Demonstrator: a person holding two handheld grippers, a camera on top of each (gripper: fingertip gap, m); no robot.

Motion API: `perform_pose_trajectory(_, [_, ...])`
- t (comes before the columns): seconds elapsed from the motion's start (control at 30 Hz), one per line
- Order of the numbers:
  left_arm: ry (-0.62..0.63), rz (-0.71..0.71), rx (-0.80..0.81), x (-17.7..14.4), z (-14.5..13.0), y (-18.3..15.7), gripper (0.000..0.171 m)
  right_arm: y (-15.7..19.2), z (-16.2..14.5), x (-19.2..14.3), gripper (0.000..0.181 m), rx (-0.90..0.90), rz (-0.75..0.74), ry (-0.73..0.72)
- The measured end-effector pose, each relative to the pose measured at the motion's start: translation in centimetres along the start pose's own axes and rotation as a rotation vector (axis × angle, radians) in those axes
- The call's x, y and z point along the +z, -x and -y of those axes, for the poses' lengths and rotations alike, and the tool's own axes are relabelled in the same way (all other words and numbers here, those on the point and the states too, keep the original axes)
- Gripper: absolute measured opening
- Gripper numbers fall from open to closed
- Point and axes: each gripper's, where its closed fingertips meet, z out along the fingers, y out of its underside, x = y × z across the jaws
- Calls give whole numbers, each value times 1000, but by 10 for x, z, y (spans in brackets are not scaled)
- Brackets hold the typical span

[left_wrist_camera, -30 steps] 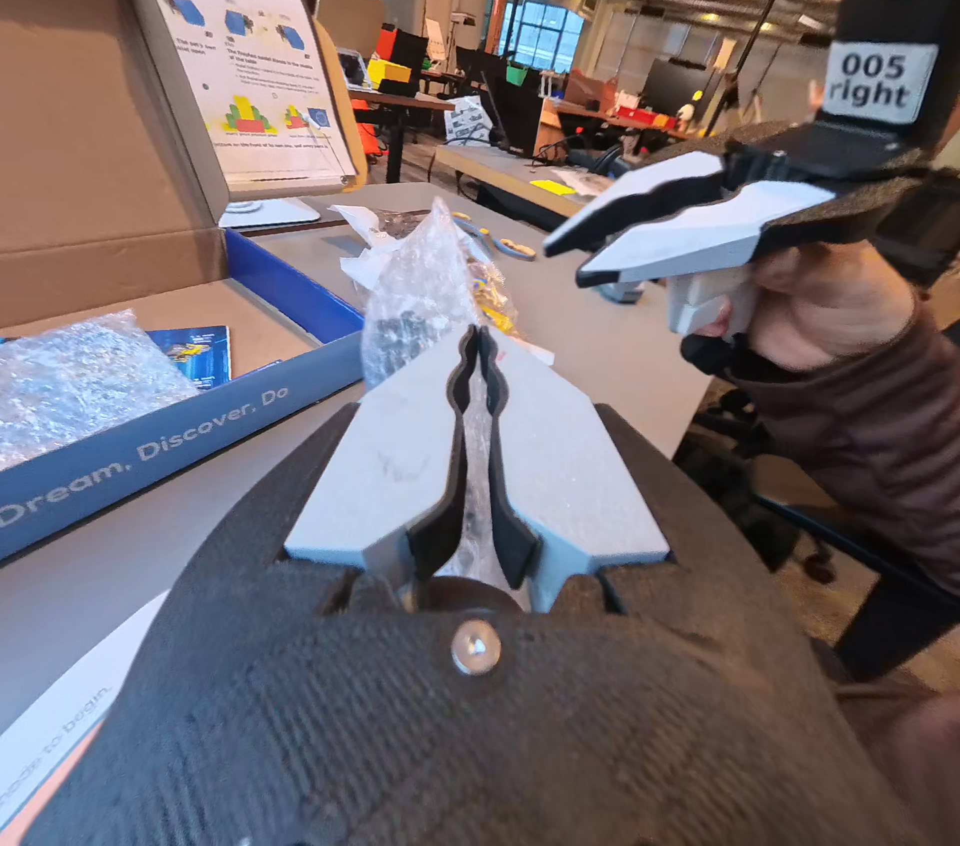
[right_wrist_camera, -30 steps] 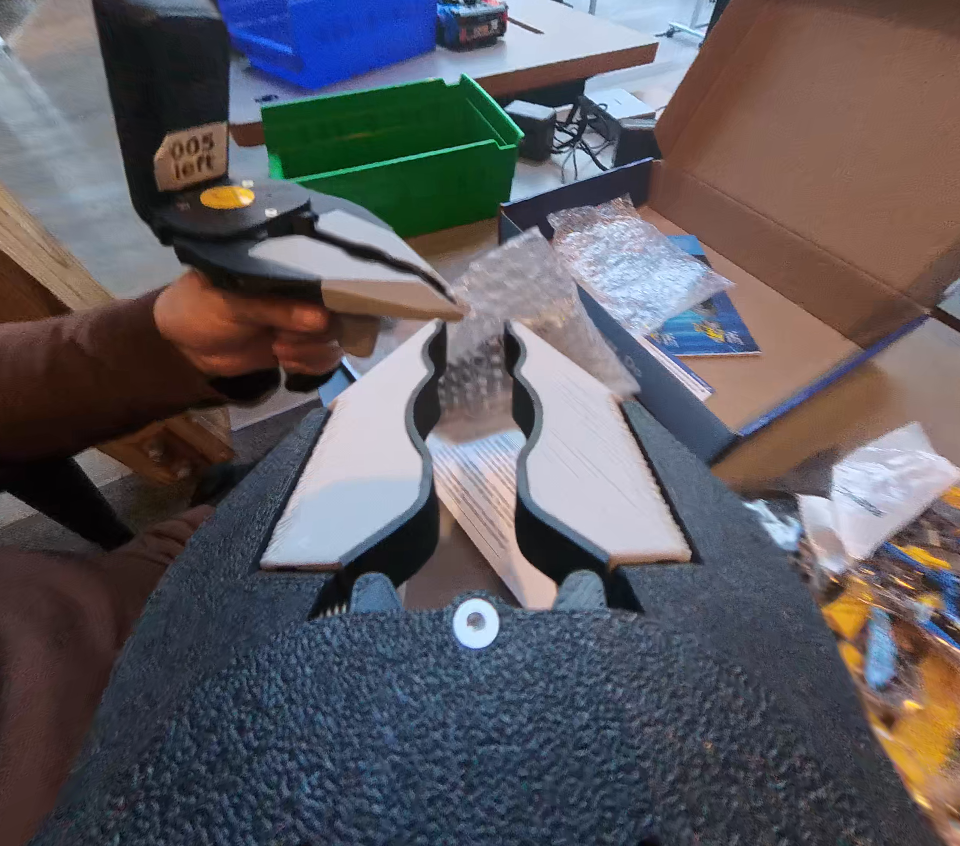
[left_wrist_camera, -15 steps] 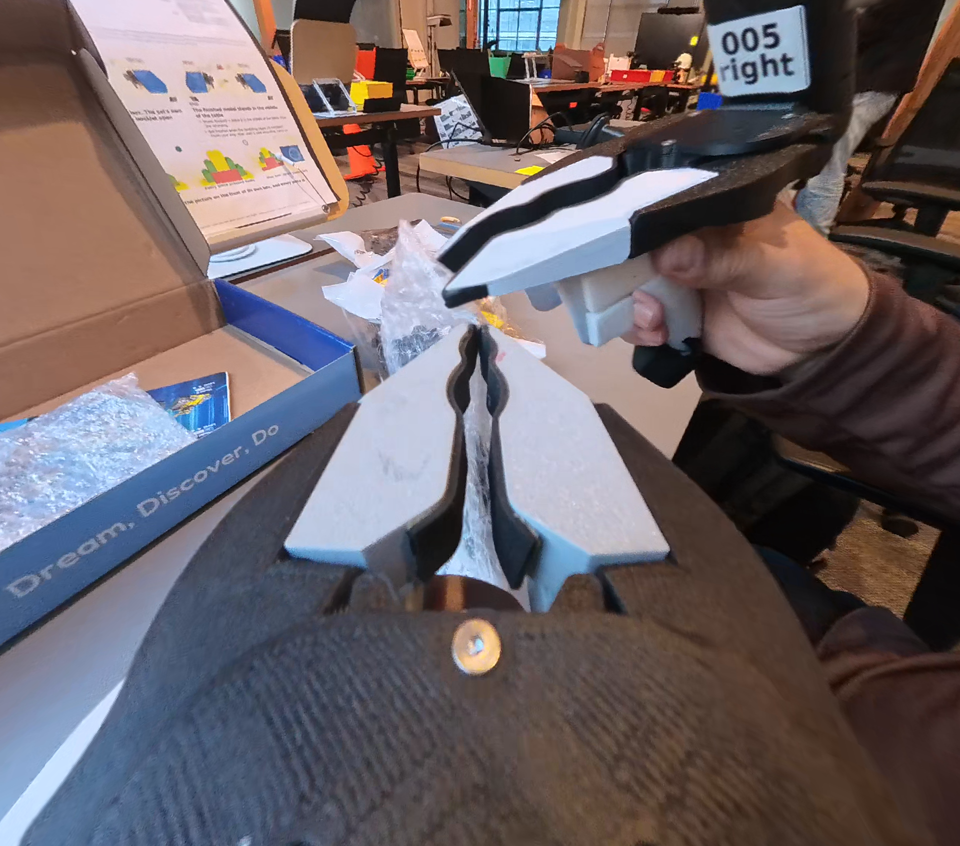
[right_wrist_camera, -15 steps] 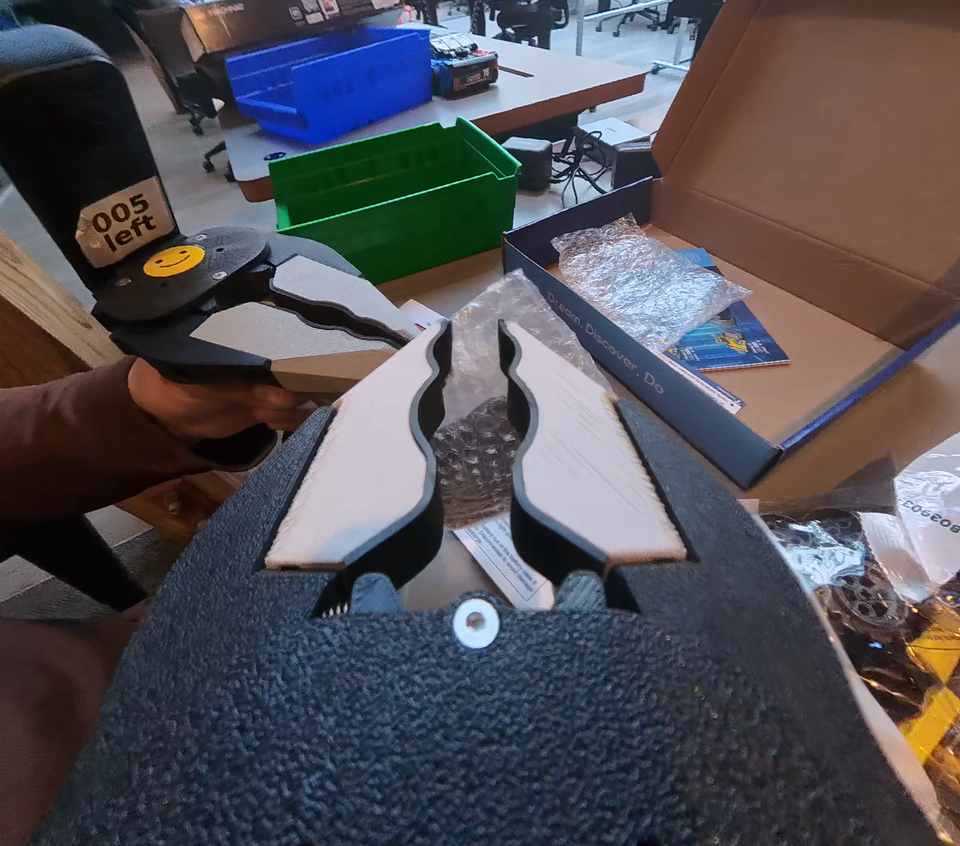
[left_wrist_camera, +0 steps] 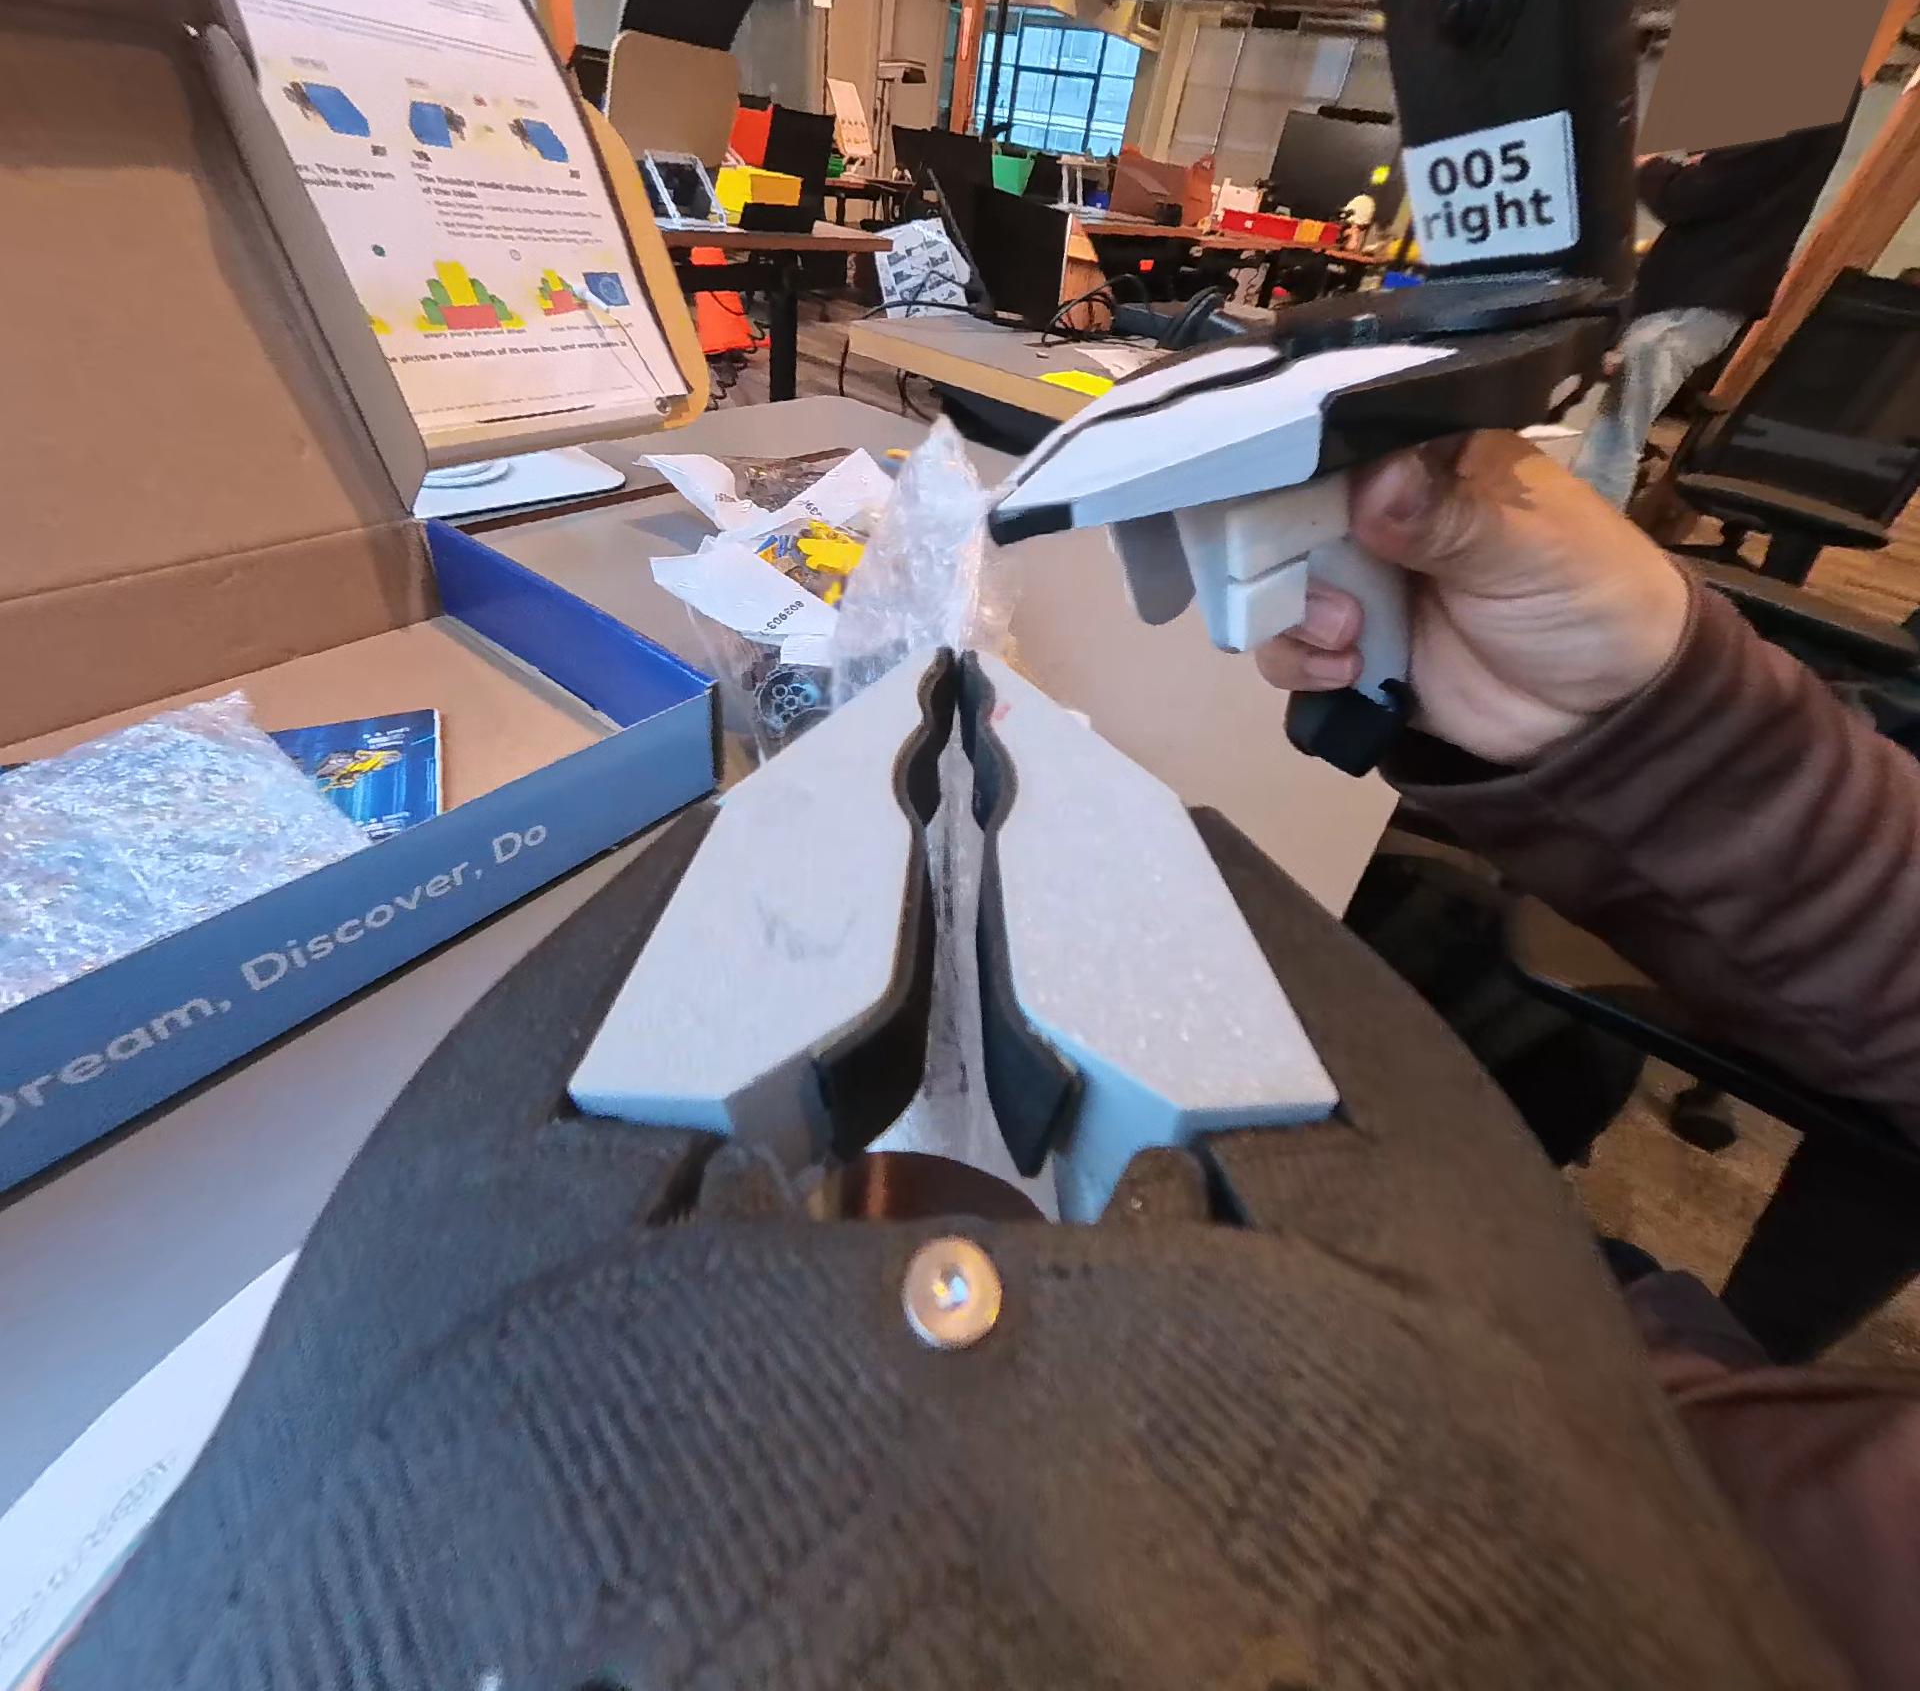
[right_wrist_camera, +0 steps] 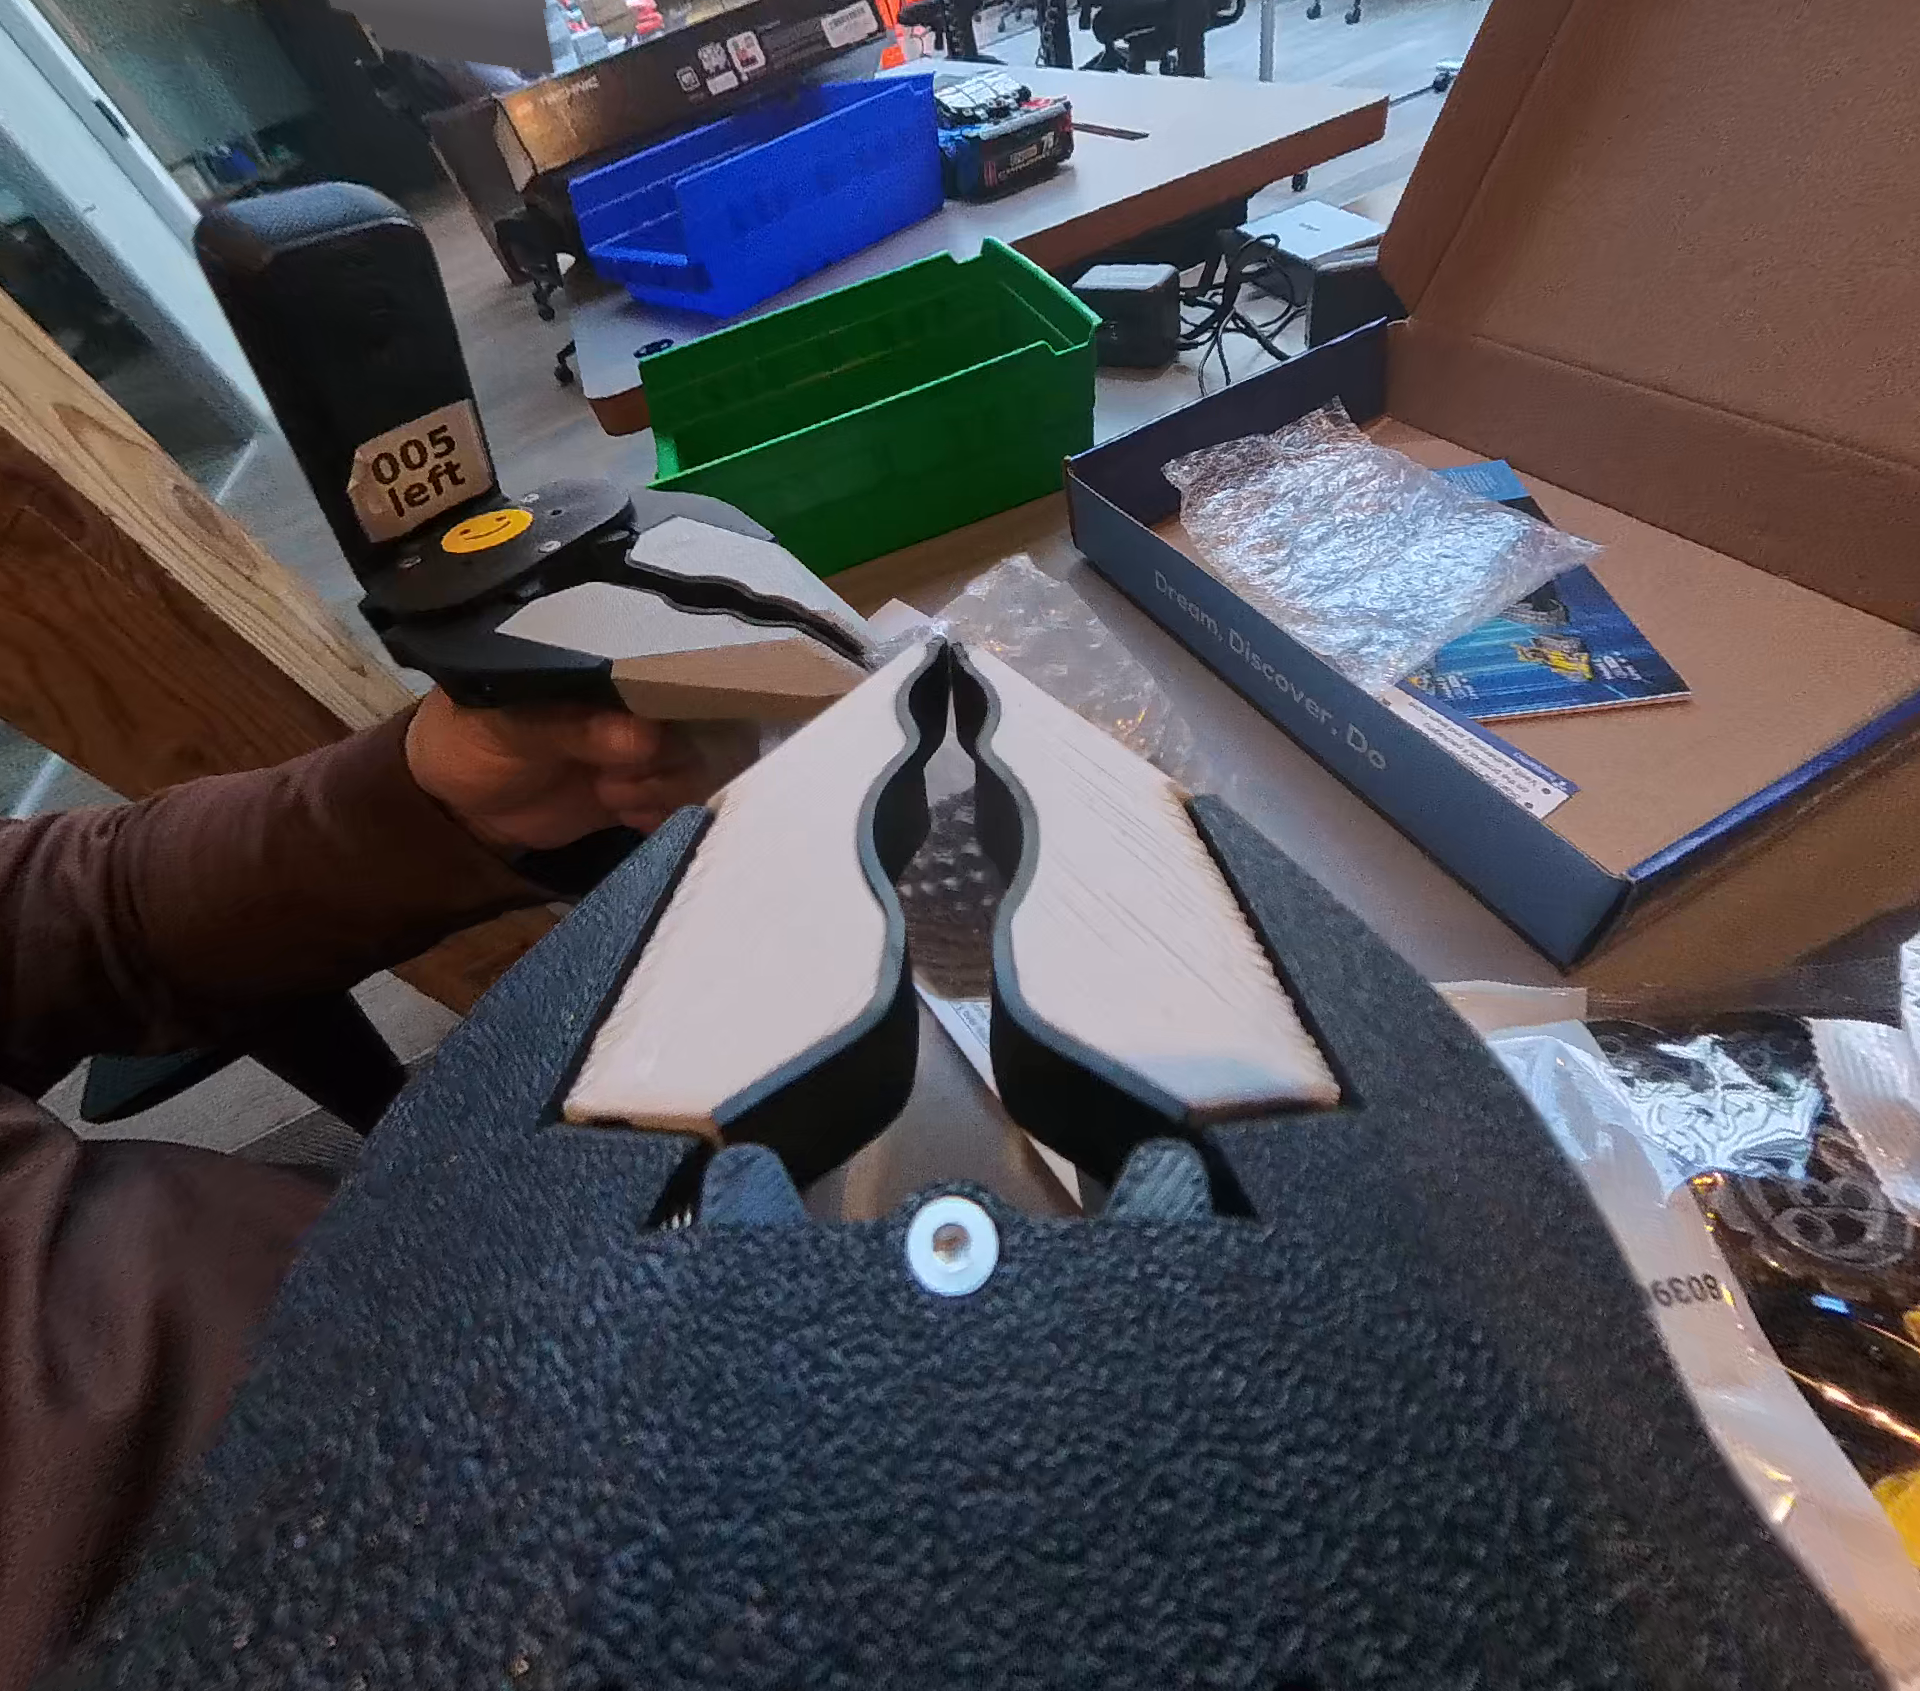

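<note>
Left gripper is clamped tight on the clear plastic bag (held above the table); right gripper pinches its upper edge, both hands level, tips nearly meeting.

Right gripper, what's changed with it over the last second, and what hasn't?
The right gripper has closed from open onto the clear bubble-wrap bag, having moved in beside the left gripper. The left gripper stays shut on the same bag; the open cardboard box has not moved.

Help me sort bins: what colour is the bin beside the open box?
Green bin, plain, clearest in the right wrist view.
</note>
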Motion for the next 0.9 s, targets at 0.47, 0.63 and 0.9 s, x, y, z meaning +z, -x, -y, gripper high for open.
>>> perform_pose_trajectory(0.47, [7, -13, -68, 6, -5, -4, 0, -29, -3, -10, 0, -143, -203, 78])
perform_pose_trajectory(0.63, [8, -2, -104, 5, -7, -5, 0, -26, -5, -1, 0, -271, -260, 63])
perform_pose_trajectory(0.9, [-30, 32, -225, 2, -6, 15, 0, -2, 2, -5, 33, -185, -30, 6])
